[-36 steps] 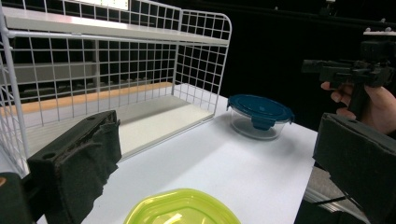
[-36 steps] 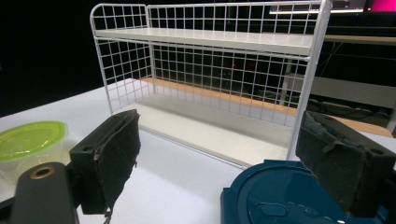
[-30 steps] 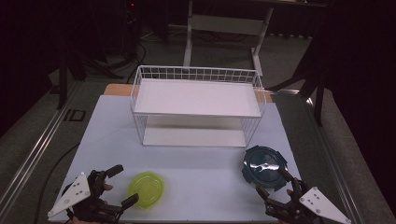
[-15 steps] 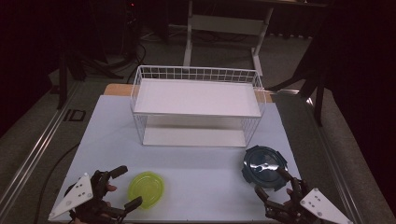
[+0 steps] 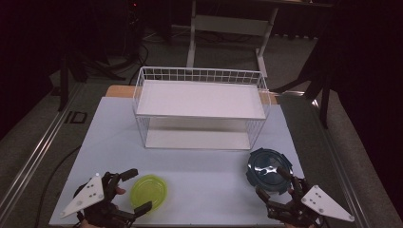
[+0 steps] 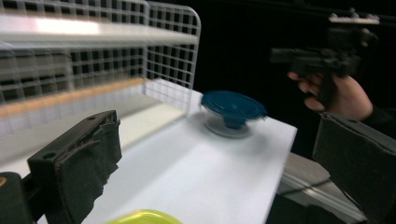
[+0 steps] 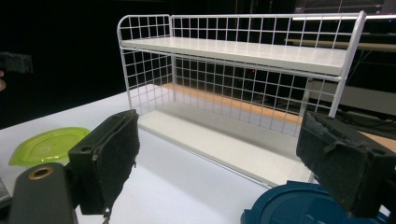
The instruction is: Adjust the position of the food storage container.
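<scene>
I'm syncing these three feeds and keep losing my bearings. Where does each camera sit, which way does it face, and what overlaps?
High view: above the near table edge, looking forward and down on the wire rack, with the left gripper and right gripper at the bottom.
Left gripper view: low by the green lid, facing across the table past its own open jaws to the blue-lidded container.
Right gripper view: low, facing the rack's shelves between its own open jaws.
All three share the rack, lid and container.
</scene>
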A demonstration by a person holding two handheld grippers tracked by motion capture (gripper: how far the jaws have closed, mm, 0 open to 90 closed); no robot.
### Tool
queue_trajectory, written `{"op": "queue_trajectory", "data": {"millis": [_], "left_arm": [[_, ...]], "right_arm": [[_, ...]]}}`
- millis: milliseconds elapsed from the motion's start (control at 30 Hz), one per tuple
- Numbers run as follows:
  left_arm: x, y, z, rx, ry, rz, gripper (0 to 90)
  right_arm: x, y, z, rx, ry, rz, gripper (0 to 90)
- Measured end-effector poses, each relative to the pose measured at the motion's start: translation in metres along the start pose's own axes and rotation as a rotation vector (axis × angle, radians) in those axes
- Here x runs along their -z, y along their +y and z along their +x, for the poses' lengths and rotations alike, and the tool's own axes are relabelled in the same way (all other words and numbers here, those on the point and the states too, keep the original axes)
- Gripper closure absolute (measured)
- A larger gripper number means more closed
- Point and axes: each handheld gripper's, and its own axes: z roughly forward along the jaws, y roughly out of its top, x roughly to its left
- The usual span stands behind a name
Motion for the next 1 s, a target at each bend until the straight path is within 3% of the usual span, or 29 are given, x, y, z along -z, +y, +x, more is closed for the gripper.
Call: {"op": "queue_trajectory", "data": {"millis": [133,200,233,333,367,500,600,633,667,767,1000], "left_arm": [[-0.010,-0.009,-0.007,0.020,-0.014,0.053,8.0],[-0.010,-0.009,-0.007,0.020,-0.014,0.053,11.7],[-0.015,-0.016,-0.010,0.029,-0.012,0.130,19.7],[-0.017,-0.022,-0.012,0.030,-0.012,0.191,39.3],[-0.017,-0.024,-0.012,0.030,-0.032,0.206,47.4],[-0.022,-0.033,-0.014,0.007,0.005,0.309,70.9],[-0.027,-0.039,-0.014,0.024,0.017,0.377,86.7],[-0.027,-0.039,-0.014,0.024,0.017,0.377,88.7],[-0.029,-0.042,-0.013,0.030,0.024,0.425,89.1],[-0.032,-0.045,-0.013,0.038,0.025,0.478,89.3],[-0.034,-0.052,-0.007,0.048,0.051,0.525,89.3]], "right_arm": [[-0.003,-0.002,0.000,0.000,0.001,0.012,12.6],[-0.003,-0.002,0.000,-0.005,0.007,0.015,12.6],[-0.001,-0.002,0.000,-0.013,0.008,0.013,12.6],[0.000,-0.003,-0.002,-0.025,0.009,0.009,12.6],[0.000,-0.003,-0.002,-0.026,0.010,0.007,12.6],[-0.001,-0.005,-0.004,-0.037,0.012,0.014,12.6],[-0.001,-0.006,-0.004,-0.039,0.015,0.018,12.6],[-0.001,-0.006,-0.004,-0.037,0.016,0.019,12.6],[-0.001,-0.006,-0.004,-0.038,0.017,0.021,12.6],[-0.001,-0.006,-0.004,-0.040,0.020,0.022,12.7],[-0.002,-0.007,-0.005,-0.043,0.025,0.024,12.7]]}}
